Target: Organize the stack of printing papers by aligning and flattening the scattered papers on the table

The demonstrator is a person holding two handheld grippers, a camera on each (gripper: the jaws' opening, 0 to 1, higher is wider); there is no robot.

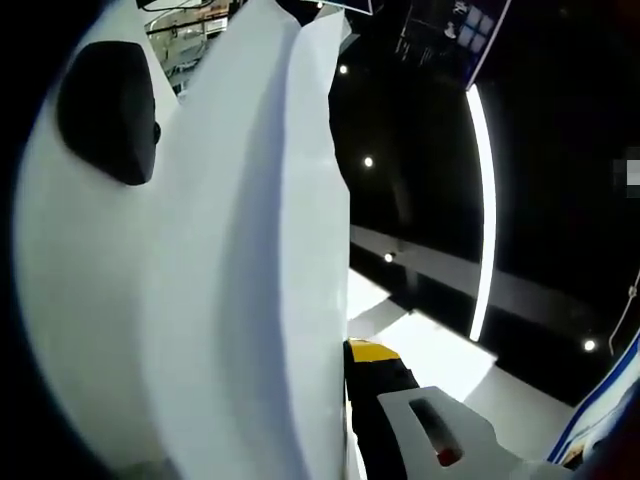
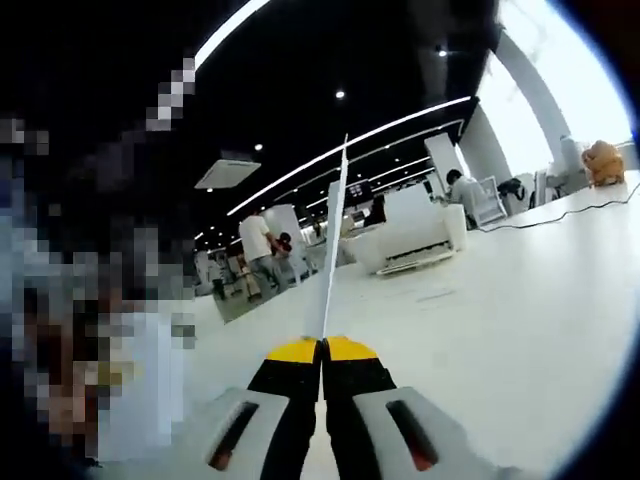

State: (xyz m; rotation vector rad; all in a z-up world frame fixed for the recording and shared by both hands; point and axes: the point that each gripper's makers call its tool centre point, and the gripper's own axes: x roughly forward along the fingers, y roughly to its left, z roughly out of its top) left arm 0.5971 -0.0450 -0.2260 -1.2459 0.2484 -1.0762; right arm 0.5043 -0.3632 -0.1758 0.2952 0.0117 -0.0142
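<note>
A thick stack of white printing paper [image 1: 230, 280] is lifted and bowed, close to the lens in the left gripper view. My left gripper [image 1: 345, 352] holds it: the yellow-tipped jaw presses against the stack's side, and the other jaw is hidden behind the sheets. In the right gripper view the paper [image 2: 335, 230] appears edge-on as a thin white line rising from between the jaws. My right gripper [image 2: 322, 348] is shut on that edge, its yellow tips touching it. A dark rounded shape [image 1: 105, 110] lies against the stack's upper left; I cannot tell what it is.
A white table [image 2: 500, 300] spreads out below the right gripper. Far across the room are a white sofa [image 2: 415, 240], several people [image 2: 260, 245] and an orange object [image 2: 603, 160] on the table's far right. A cable [image 2: 560, 212] runs along there.
</note>
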